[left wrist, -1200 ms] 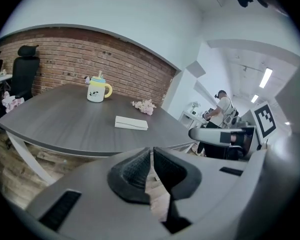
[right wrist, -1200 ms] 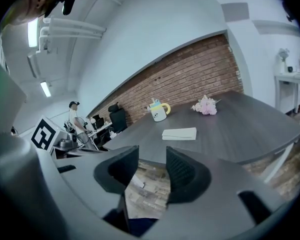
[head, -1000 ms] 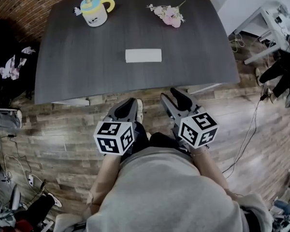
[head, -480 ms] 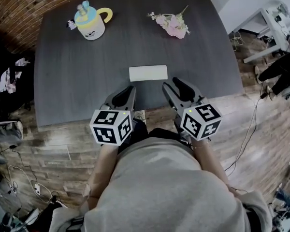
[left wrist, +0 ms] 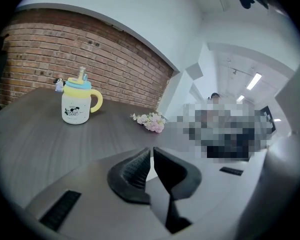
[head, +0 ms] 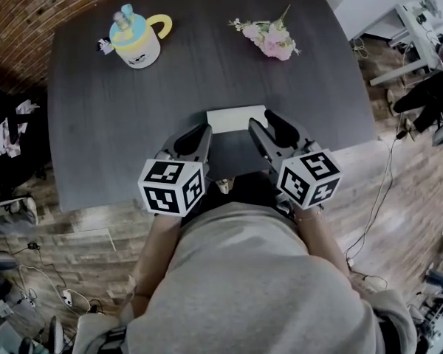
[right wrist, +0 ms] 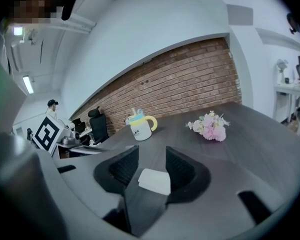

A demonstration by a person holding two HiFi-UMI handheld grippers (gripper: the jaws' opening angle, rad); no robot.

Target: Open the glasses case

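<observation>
The right hand-held gripper (right wrist: 151,158) hovers half open around the untouched glasses case (right wrist: 155,181); the left hand-held gripper (left wrist: 152,152) is closed, empty.

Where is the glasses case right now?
In the head view the white glasses case lies near the front edge of the dark table, just ahead of the left hand-held gripper and right hand-held gripper.

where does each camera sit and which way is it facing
Head view: on the person's head, looking steeply down at the table; shows torso, forearms, left gripper, right gripper.
Left gripper view: on the left gripper, facing across the table toward the mug; shows its jaws.
Right gripper view: on the right gripper, facing the glasses case; shows its jaws.
Shared: both gripper views see the mug and flowers.
</observation>
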